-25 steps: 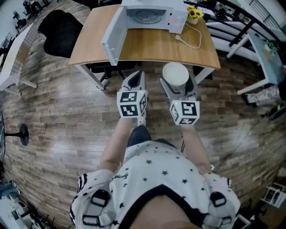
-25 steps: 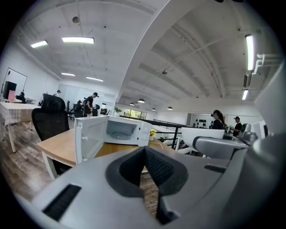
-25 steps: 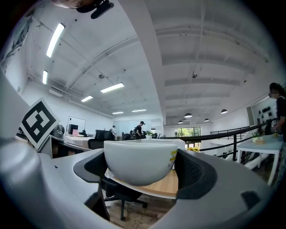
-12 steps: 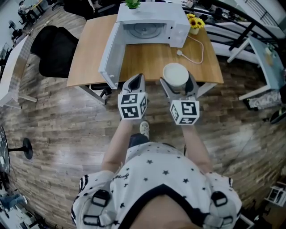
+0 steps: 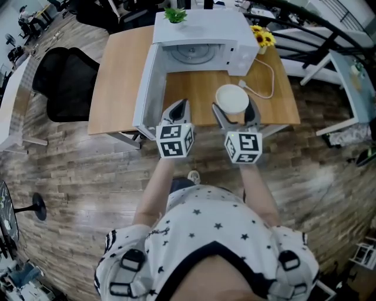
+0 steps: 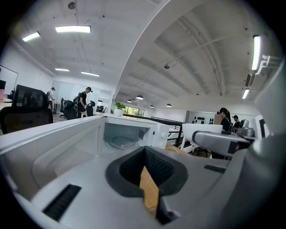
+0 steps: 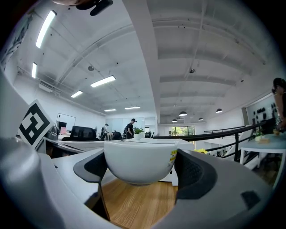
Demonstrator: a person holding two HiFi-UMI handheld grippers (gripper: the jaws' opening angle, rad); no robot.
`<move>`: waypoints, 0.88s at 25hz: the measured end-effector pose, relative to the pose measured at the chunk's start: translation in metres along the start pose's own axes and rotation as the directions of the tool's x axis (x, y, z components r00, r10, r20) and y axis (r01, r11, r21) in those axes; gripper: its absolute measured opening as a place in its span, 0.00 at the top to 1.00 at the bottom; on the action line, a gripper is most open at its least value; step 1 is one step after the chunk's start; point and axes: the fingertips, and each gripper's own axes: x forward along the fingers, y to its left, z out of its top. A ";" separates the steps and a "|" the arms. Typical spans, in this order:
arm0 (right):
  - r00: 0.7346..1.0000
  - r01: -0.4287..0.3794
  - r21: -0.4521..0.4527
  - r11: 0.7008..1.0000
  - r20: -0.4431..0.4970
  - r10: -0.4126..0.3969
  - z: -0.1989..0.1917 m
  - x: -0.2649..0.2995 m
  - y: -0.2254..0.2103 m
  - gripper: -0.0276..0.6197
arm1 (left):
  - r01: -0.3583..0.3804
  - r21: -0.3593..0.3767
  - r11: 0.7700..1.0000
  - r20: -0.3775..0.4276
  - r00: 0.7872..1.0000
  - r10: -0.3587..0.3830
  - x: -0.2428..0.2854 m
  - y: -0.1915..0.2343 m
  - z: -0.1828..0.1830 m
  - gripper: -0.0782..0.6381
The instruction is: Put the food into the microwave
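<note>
A white bowl (image 5: 231,100) with a white lid is clamped between the jaws of my right gripper (image 5: 236,110), held above the near edge of the wooden table (image 5: 117,76); the right gripper view shows the bowl (image 7: 139,162) filling the jaws. The white microwave (image 5: 202,32) stands at the back of the table with its door (image 5: 147,88) swung open to the left and its glass turntable (image 5: 189,54) bare. My left gripper (image 5: 176,111) is shut and holds nothing, beside the door's near end. The left gripper view looks into the open microwave (image 6: 129,134).
The microwave's cable and plug (image 5: 258,79) lie on the table right of the bowl. A yellow flower pot (image 5: 262,40) stands beside the microwave and a small green plant (image 5: 176,16) on top of it. A black office chair (image 5: 64,82) is left of the table.
The table and microwave have come closer beneath both grippers. The bowl, which was over the floor in front of the table, is now over the table's near edge.
</note>
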 end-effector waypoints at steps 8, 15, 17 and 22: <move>1.000 0.012 0.000 1.000 -0.027 -0.012 -0.015 0.059 -0.006 0.28 | 0.013 -0.006 1.000 -0.019 1.000 -0.013 0.047 0.029 0.003 0.88; 0.999 -0.001 0.012 1.000 -0.040 0.002 -0.022 0.096 -0.006 0.28 | 0.007 -0.016 1.000 -0.008 1.000 -0.007 0.072 0.045 0.007 0.88; 0.999 -0.002 0.007 1.000 -0.053 0.003 -0.029 0.105 -0.008 0.28 | 0.001 -0.021 1.000 -0.011 1.000 -0.001 0.077 0.047 0.006 0.88; 0.997 -0.039 0.007 0.999 -0.071 0.040 -0.043 0.135 -0.009 0.28 | -0.023 -0.030 0.999 -0.024 0.999 0.022 0.092 0.055 0.002 0.88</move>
